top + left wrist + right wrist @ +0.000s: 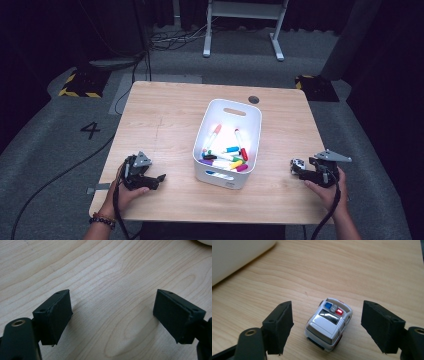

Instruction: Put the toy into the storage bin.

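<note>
A small white toy police car (329, 323) with blue and red roof lights stands on the table between the jaws of my right gripper (327, 327), which is open and not touching it. From above, the car (297, 164) sits just left of that gripper (306, 171), near the table's right front. My left gripper (159, 179) rests open at the left front of the table. Its jaws (112, 315) stand wide apart over bare wood with nothing between them.
A white bin (250, 112) holding several coloured markers (224, 156) stands in the middle of the wooden table (165, 115). Its corner (234, 257) lies to the upper left in the right gripper view. Cables trail from both grippers.
</note>
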The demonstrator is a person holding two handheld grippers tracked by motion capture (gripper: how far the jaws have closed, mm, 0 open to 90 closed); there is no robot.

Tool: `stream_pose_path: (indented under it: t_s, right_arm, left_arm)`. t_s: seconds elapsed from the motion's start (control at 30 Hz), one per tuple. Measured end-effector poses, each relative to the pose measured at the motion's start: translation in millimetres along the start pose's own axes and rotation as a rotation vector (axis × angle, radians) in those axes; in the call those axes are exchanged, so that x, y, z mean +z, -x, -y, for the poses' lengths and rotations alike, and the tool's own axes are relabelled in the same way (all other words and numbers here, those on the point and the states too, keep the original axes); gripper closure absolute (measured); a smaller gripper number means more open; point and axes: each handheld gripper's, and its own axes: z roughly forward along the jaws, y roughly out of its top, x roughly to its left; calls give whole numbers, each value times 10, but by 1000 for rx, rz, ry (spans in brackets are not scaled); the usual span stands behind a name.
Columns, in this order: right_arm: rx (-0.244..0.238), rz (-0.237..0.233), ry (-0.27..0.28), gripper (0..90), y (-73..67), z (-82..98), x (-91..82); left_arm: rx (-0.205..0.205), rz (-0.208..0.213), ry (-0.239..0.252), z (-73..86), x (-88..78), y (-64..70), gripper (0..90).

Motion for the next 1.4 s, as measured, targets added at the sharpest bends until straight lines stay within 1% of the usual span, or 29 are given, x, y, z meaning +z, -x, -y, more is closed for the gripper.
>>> stream_pose_path:
  t_s: [0.03, 0.13, 0.2, 0.27, 0.33, 0.43, 0.5, 0.57, 0.6, 0.67, 0.7, 0.77, 0.8, 0.83, 0.87, 0.9, 0.93, 0.97, 1.0, 1.03, 1.07, 1.13, 1.17, 1.23, 1.3, 1.4]
  right_arm:
    - [19, -1, -4, 260, 6, 33, 36]
    - [37, 10, -26, 269, 9, 87, 116]
    - [56, 1, -30, 288, 7, 112, 159]
    - [49, 2, -42, 304, 2, 129, 214]
    - [58, 22, -40, 326, 7, 134, 269]
    - [61, 37, -34, 346, 17, 129, 325]
    - [56, 33, -27, 359, 21, 131, 356]
    - [35, 23, -22, 367, 11, 132, 365]
    - [33, 13, -16, 371, 3, 130, 370]
    - [12, -22, -7, 376, -11, 125, 376]
    - [-6, -31, -11, 378, -34, 115, 383]
    - [-49, -70, -3, 387, -106, 94, 403]
    - [-90, -88, -2, 387, -161, 79, 421]
    - [-112, -90, -7, 396, -200, 67, 431]
    - [-143, -88, -6, 388, -237, 60, 445]
    - [-158, -94, -6, 375, -267, 54, 456]
    - [-162, -97, -7, 366, -267, 53, 459]
    - [-152, -105, -9, 351, -263, 56, 459]
    - [-140, -100, -13, 315, -261, 61, 457]
    - [-133, -83, -12, 279, -256, 68, 454]
    - [-118, -60, -17, 268, -243, 81, 439]
    - [-90, -43, -16, 259, -211, 110, 419]
    - [-64, -43, -20, 254, -193, 127, 404]
    - [-49, -45, -17, 292, -175, 162, 368]
    - [-58, -47, -8, 354, -182, 181, 347]
    - [-62, -65, -4, 451, -217, 188, 324]
  left_arm:
    - [0, 0, 0, 0, 0, 0, 156]
    - [-1, 0, 0, 0, 0, 0, 155]
    - [-1, 0, 0, 0, 0, 0, 156]
    - [-1, 0, 0, 0, 0, -1, 155]
    - [-3, 4, -2, -1, 0, -2, 156]
    - [-3, 4, -2, -1, -1, -2, 156]
    - [-3, 4, -2, -1, -1, -2, 155]
    - [-6, 4, 0, -1, 1, -1, 155]
    - [-5, 2, -1, -2, 2, 0, 155]
    - [-15, 1, 5, -3, 10, 9, 155]
    - [-14, 0, 4, -3, 11, 9, 155]
    - [-14, 0, 4, -3, 10, 9, 155]
    - [-14, 0, 4, -3, 10, 9, 155]
    - [-16, 0, 4, -3, 11, 10, 155]
    - [-16, 0, 4, -3, 10, 10, 155]
    - [-14, 0, 4, -3, 10, 9, 155]
    - [-14, 0, 4, -3, 11, 10, 155]
    - [-16, 0, 4, -3, 11, 11, 155]
    - [-14, 0, 4, -3, 10, 10, 155]
    - [-16, 0, 5, -3, 11, 12, 155]
    - [-15, 0, 4, -3, 10, 12, 156]
    - [-16, 0, 4, -3, 10, 12, 155]
    - [-15, 0, 4, -3, 10, 12, 155]
    - [-16, 0, 4, -3, 10, 12, 155]
    - [-16, 0, 4, -3, 10, 12, 155]
    - [-13, -1, 2, -3, 8, 11, 155]
